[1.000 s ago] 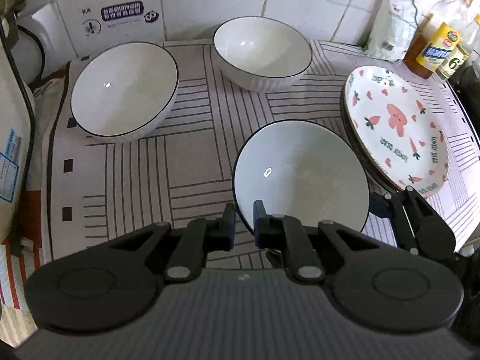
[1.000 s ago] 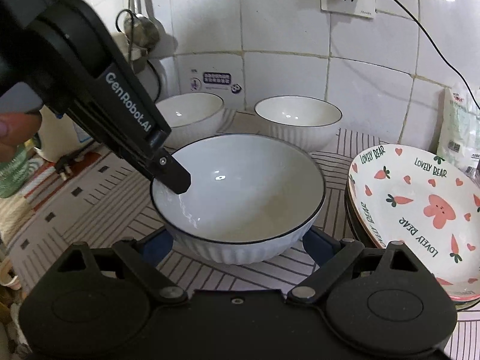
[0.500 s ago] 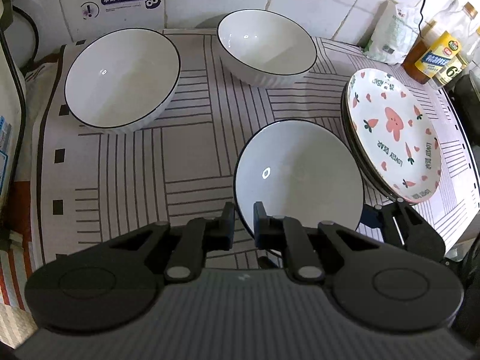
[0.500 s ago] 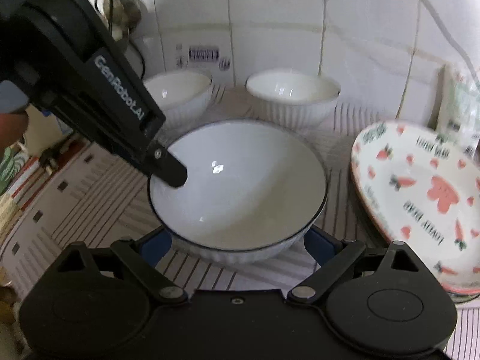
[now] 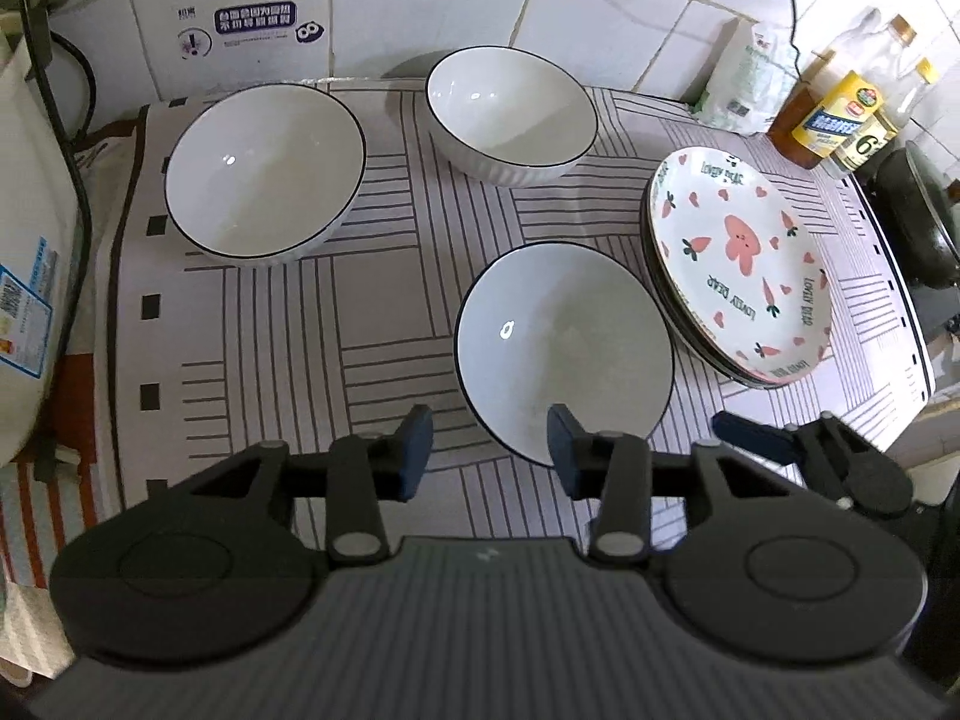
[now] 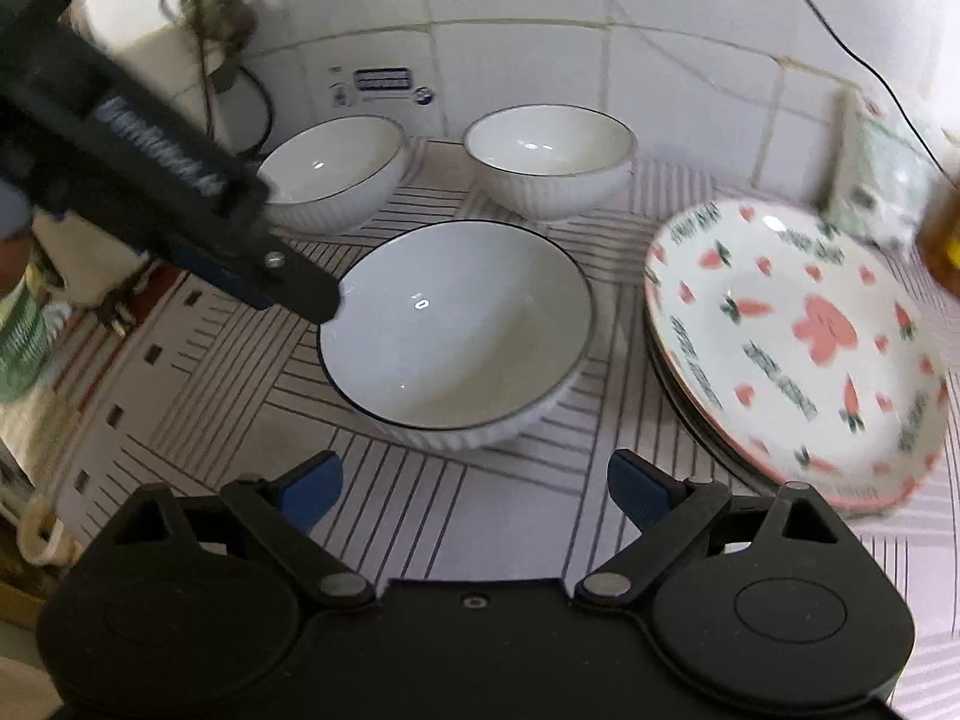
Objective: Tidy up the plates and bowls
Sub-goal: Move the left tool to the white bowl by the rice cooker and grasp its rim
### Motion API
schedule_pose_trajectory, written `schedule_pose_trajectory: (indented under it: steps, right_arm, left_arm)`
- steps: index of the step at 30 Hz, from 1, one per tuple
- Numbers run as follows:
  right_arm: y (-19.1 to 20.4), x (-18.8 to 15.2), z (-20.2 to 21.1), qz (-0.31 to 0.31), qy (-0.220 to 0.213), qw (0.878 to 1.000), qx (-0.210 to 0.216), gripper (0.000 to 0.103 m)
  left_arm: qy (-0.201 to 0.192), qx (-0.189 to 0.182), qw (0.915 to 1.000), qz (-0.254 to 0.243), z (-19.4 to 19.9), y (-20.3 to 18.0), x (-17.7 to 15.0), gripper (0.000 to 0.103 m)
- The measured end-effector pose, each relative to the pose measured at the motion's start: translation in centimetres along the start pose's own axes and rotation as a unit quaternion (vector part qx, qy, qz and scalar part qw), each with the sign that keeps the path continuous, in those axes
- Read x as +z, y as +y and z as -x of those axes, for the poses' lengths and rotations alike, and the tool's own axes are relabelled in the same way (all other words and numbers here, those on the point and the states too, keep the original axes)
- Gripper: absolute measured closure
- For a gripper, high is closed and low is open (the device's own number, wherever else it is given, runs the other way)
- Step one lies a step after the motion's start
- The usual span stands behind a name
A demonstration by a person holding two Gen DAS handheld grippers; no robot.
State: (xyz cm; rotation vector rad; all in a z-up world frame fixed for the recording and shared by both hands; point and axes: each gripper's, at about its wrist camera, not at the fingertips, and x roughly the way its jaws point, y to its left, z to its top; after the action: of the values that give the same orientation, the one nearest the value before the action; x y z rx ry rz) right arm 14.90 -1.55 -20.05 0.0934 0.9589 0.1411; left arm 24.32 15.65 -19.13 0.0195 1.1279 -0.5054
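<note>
striped mat | near bowl rim between opening left gripper, unpinched | right gripper wide, empty

Dim, fisheye-warped (right view motion-blurred)

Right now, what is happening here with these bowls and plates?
A person is tidying dishes on a striped cloth with a gripper in each hand. The left gripper is opening at the rim of the near bowl, which sits on the cloth. The right gripper is open, just short of that bowl, holding nothing. Two more bowls wait by the wall, and the carrot plate tops a stack beside them.
</note>
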Motion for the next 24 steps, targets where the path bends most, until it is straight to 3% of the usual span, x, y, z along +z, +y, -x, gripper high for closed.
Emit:
schedule_pose_trajectory:
  steps: [7,14,16,20,24]
  right_arm:
    - [0.3,1.5,3.1,-0.002,0.001,0.999,-0.042,0.006]
    - [1.5,3.6,5.9,0.043,-0.029,0.996,-0.068,0.006]
    - [1.5,4.3,6.5,0.043,-0.046,0.996,-0.064,0.007]
    - [1.0,5.7,7.2,0.026,-0.076,0.997,-0.021,0.027]
    - [0.5,6.9,6.8,0.001,-0.111,0.994,0.005,0.029]
  left_arm:
    - [0.001,0.036,0.9985,-0.041,2.5,-0.8,0.2,0.058]
    - [-0.025,0.036,0.9981,-0.043,5.5,-0.8,1.3,0.05]
    - [-0.029,0.031,0.9983,-0.039,6.0,-0.5,1.8,0.048]
    - [-0.043,0.024,0.9986,-0.023,6.4,0.2,3.0,0.041]
    - [-0.067,0.011,0.9977,-0.005,6.4,0.8,4.2,0.04]
